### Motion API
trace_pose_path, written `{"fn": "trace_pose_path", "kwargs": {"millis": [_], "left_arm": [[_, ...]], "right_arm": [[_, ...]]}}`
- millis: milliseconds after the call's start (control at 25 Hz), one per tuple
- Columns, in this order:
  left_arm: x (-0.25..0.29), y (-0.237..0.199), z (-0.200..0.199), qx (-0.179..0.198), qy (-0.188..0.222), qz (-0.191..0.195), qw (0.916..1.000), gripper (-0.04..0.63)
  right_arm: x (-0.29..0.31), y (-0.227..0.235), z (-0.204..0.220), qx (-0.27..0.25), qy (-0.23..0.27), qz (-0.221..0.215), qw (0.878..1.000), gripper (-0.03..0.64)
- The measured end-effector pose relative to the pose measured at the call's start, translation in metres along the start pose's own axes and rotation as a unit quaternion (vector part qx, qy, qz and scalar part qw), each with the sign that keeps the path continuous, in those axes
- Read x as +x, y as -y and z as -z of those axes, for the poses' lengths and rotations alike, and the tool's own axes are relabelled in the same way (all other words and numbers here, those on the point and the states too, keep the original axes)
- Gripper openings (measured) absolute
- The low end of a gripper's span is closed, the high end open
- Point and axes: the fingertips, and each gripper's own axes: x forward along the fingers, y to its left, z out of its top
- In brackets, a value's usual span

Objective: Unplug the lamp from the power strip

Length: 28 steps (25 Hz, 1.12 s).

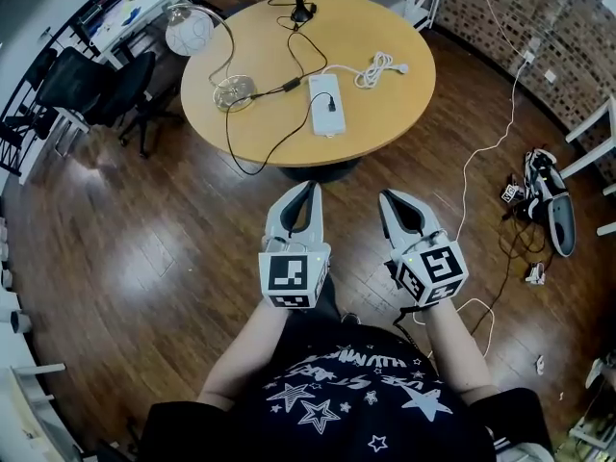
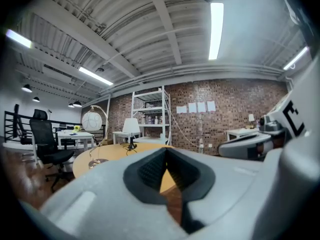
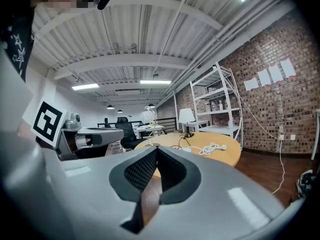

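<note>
Head view: we held left hand-held gripper (image 1: 310,189) and right hand-held gripper (image 1: 386,196) clenched, well apart from the power strip (image 1: 325,104).

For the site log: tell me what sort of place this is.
Probably an open office or studio with an industrial look: a bare brick wall, a black office chair, white metal shelving and a round wooden table.

Head cam steeply down fr above; both claw cams low, fwd, sharing round table (image 1: 385,114).
</note>
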Motion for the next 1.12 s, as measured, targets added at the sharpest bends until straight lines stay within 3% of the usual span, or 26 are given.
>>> {"fn": "trace_pose_path", "kwargs": {"millis": [240, 680, 1120], "left_arm": [[0.058, -0.039, 0.006, 0.013, -0.002, 0.003, 0.9999, 0.005], [0.136, -0.096, 0.018, 0.002, -0.017, 0.017, 0.9997, 0.003], [0.178, -0.096, 0.035, -0.019, -0.035, 0.063, 0.9972, 0.005]], "right_arm": [[0.059, 0.03, -0.01, 0.001, 0.007, 0.015, 1.0, 0.009], [0.154, 0.066, -0.019, 0.002, -0.002, 0.046, 0.999, 0.009], [0.199, 0.085, -0.004, -0.001, -0.022, 0.088, 0.996, 0.009]]}}
